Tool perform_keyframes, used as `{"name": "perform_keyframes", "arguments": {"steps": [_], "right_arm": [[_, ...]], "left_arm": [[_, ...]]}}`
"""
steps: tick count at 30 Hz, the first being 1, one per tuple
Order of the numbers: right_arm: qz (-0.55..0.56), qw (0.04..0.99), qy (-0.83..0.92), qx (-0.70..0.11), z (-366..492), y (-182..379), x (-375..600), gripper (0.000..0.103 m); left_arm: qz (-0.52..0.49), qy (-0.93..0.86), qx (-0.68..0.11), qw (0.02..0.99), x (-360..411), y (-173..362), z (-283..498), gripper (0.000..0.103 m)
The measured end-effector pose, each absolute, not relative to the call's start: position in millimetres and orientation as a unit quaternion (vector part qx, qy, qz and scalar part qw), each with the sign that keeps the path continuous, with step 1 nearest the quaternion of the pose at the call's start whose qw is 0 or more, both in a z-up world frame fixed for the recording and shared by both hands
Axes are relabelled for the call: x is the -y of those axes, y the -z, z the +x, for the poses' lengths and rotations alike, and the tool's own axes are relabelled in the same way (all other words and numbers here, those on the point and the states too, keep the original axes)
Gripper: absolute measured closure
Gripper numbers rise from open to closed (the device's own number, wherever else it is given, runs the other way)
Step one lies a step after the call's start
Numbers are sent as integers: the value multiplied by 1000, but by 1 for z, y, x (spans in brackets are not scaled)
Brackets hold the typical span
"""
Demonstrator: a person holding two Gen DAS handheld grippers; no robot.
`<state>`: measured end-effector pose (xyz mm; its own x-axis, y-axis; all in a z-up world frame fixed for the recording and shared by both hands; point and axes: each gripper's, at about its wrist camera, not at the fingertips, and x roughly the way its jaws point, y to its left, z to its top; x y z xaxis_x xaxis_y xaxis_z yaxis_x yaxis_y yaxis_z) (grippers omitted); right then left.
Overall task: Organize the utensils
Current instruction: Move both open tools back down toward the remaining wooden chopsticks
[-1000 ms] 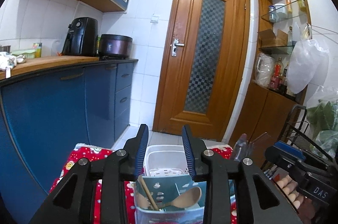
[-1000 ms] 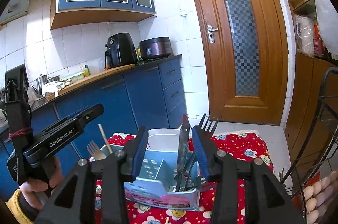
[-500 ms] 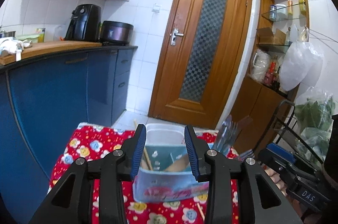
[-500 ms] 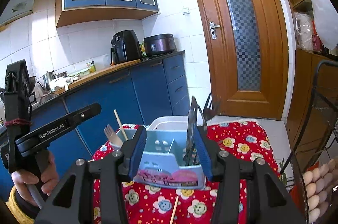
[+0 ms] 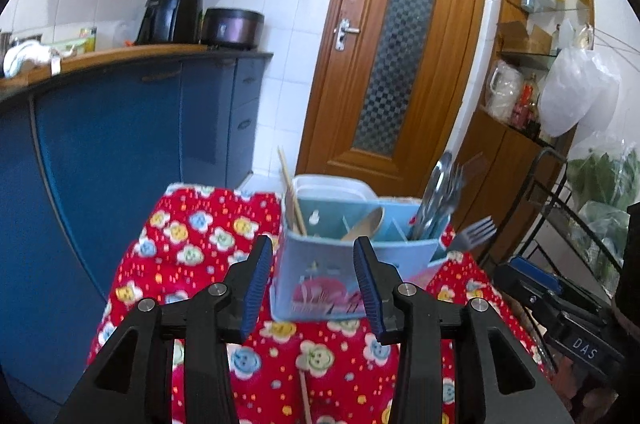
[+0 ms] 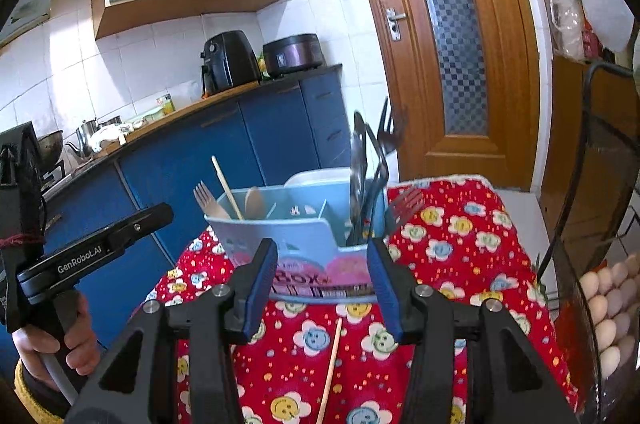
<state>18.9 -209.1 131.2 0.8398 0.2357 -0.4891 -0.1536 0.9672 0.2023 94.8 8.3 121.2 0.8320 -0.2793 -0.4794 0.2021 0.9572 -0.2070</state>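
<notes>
left tool (image 5: 308, 288) jaws apart, just been widening, nothing held | right tool (image 6: 322, 284) parted, empty | pale-blue plastic utensil caddy (image 6: 304, 244) on red flowered table (image 6: 452, 244) — utensils upright, sorted by compartment; one wooden chopstick (image 6: 330, 368) loose beside it

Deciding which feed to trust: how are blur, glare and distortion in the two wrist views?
Left wrist: utensil caddy and metal cutlery motion-smeared, no glare. Right wrist: caddy crisper, fork tips ghosted. Both: strong fisheye bending of the door, dark corners.
</notes>
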Motion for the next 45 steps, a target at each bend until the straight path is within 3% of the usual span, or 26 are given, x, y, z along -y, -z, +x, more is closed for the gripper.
{"name": "perform_keyframes", "arguments": {"steps": [35, 45], "right_arm": [[98, 908, -88, -399, 47, -47, 211, 53], [100, 889, -96, -437, 54, -26, 209, 62]], "left_arm": [[-63, 105, -389, 913, -7, -35, 115, 60], [-58, 106, -425, 897, -3, -15, 118, 60]]}}
